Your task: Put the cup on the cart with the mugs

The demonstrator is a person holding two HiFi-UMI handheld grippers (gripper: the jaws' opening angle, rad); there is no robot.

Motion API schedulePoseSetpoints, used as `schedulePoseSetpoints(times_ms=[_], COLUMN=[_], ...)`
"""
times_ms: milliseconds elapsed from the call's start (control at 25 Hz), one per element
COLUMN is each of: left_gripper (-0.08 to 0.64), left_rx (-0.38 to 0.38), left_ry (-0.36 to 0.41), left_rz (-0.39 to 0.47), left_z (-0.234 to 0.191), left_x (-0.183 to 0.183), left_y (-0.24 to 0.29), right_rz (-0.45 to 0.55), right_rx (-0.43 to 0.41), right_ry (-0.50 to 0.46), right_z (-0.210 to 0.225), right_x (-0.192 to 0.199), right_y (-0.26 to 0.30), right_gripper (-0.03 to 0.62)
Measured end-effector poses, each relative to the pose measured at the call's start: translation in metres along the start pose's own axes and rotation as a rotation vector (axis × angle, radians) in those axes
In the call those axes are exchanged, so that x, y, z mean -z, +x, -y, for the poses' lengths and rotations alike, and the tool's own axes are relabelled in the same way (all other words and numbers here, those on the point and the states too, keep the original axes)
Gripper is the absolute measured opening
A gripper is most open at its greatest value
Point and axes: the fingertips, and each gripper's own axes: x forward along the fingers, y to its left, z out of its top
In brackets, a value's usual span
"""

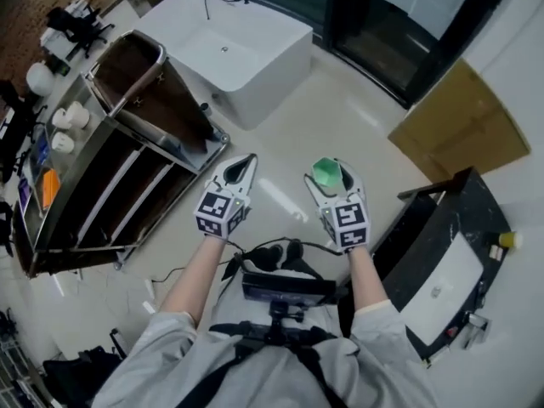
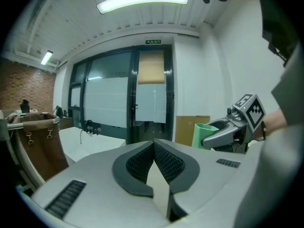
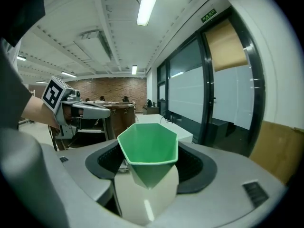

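My right gripper (image 1: 331,177) is shut on a green angular cup (image 1: 325,172), held upright above the pale floor at mid-frame. In the right gripper view the cup (image 3: 148,146) fills the space between the dark pads (image 3: 197,167). My left gripper (image 1: 244,165) hovers beside it at the same height, jaws shut with nothing between them; its ribbed pads (image 2: 166,160) meet at the front. The metal cart (image 1: 127,167) stands at the left, with two white mugs (image 1: 70,117) on its far end. Both grippers are well to the right of the cart.
A brown bag (image 1: 144,83) on a frame sits on the cart's near end. A white tub-like block (image 1: 234,45) stands behind it. A black counter (image 1: 438,245) is at the right, a cardboard sheet (image 1: 459,126) leans by the glass doors (image 1: 382,24).
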Motion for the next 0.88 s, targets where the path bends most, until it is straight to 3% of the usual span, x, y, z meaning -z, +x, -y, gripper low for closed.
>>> schedulePoseSetpoints(times_ms=[520, 880], left_gripper=[-0.002, -0.002], left_rx=[-0.404, -0.567], left_ry=[-0.1, -0.151], left_rz=[-0.007, 0.01], left_z=[-0.139, -0.245], left_x=[0.032, 0.049], left_y=[-0.133, -0.233], right_rz=[0.001, -0.012], right_rx=[-0.427, -0.626], right_ry=[-0.146, -0.246], right_z=[-0.15, -0.285], right_x=[-0.054, -0.09], right_y=[0.107, 0.179], right_gripper=[0.341, 0.341])
